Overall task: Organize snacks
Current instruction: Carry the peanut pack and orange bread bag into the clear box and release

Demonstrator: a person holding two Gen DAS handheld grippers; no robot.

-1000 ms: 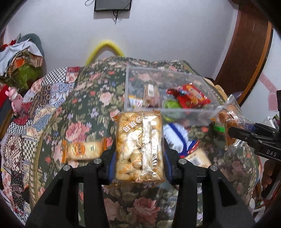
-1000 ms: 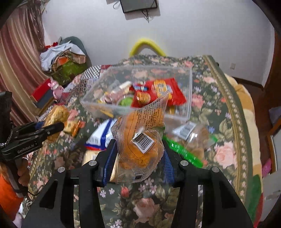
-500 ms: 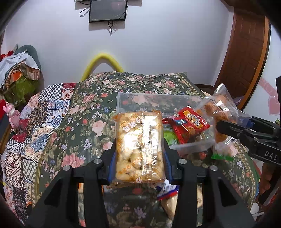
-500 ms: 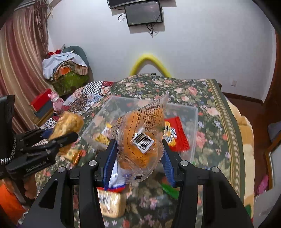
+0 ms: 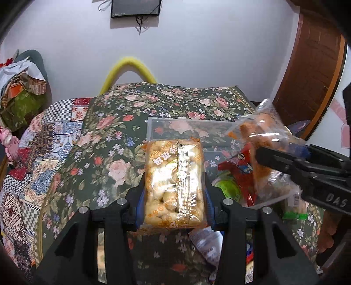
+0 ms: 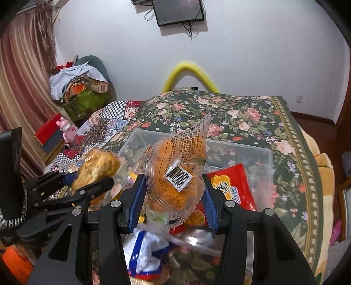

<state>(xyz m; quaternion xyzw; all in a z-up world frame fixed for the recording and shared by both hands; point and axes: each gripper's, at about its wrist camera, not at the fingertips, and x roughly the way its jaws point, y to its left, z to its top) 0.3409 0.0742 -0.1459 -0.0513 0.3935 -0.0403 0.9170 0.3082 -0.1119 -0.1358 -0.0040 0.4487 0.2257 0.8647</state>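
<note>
— What does the left gripper (image 5: pixel 174 193) have?

— Its jaws are clamped on a clear pack of pale puffed snacks (image 5: pixel 174 182), held above the floral bedspread (image 5: pixel 105 153), just short of the clear plastic bin (image 5: pixel 186 122).

— And the right gripper (image 6: pixel 173 195)?

— Partly closed on a crinkly bag with an orange bun (image 6: pixel 175 175), barcode facing up, over the bin (image 6: pixel 252 151). A red packet (image 6: pixel 232 188) lies inside; the rest is probably more wrappers, too blurred to name.

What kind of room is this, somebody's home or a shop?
Most likely a home, probably a bedroom. A floral bedspread covers what looks like a bed, clothes are heaped on a chair in the corner, and a small screen hangs on the plain wall. Snacks sit in a clear plastic bin on the bed.
</note>
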